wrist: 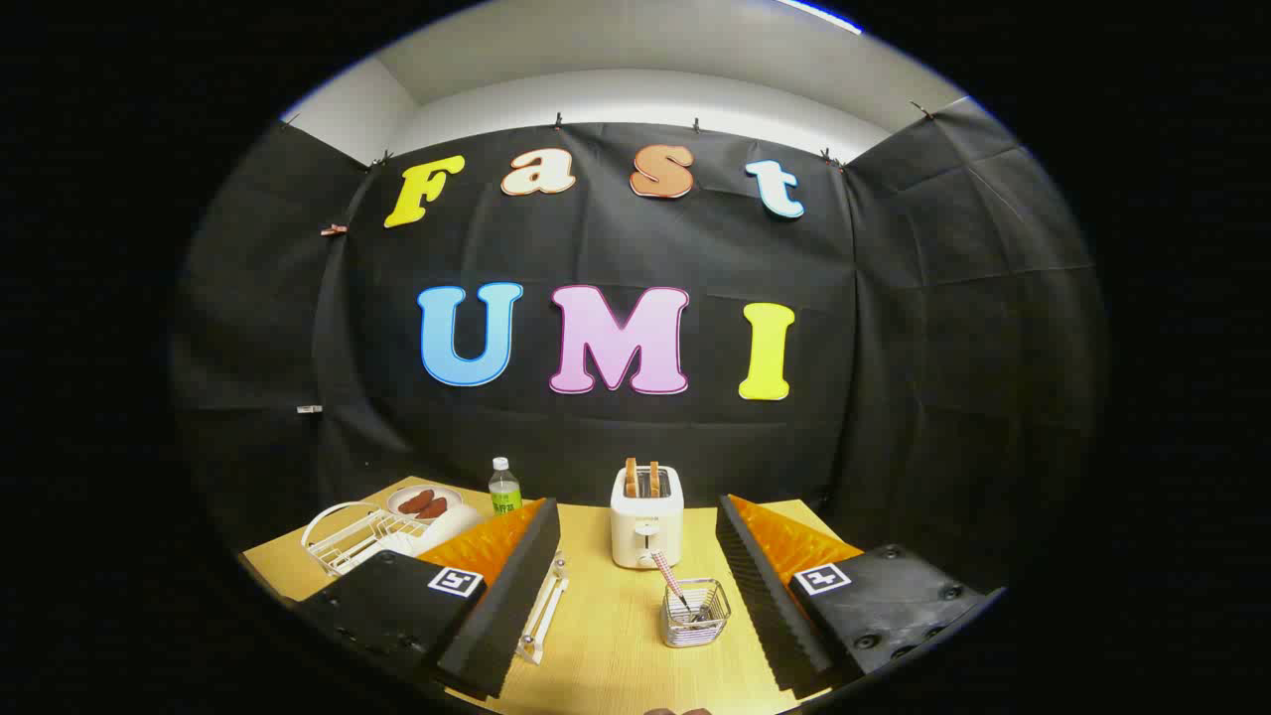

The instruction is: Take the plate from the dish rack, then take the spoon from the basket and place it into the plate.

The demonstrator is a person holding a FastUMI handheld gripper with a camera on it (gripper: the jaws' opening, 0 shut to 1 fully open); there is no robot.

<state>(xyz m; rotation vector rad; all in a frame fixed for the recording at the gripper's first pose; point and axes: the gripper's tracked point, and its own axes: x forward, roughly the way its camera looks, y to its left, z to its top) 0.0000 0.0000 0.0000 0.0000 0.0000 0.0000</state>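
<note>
- Gripper view: the gripper [635,606] hangs above a light wooden table [606,655], its two fingers spread wide apart with nothing between them but bare tabletop and objects farther off.
- Taking the midpoint between the fingertips as the centre of a clock, a small wire basket [696,616] stands on the table at about 3 o'clock, just inside the right finger and not touching it.
- A spoon [671,579] with a checked handle stands in the basket, leaning toward 11 o'clock; its bowl end is down inside the wire and hard to make out.
- At 12 o'clock, beyond the fingers, a white toaster [646,516] stands upright with two slices of toast [641,478] poking out of its slots.
- At about 10 o'clock, beyond the left finger, a white wire dish rack [348,536] sits near the table's far left corner.
- A white plate [452,524] rests at the right end of the rack, partly hidden behind the left finger.
- Behind the rack, a second small plate [409,494] carries brown pieces of food [424,502].
- Just beside that plate, a clear bottle [504,486] with a green label and white cap stands upright.
- A slim white utensil [544,611] lies on the table at 9 o'clock, right beside the inner edge of the left finger; what kind it is cannot be told.
</note>
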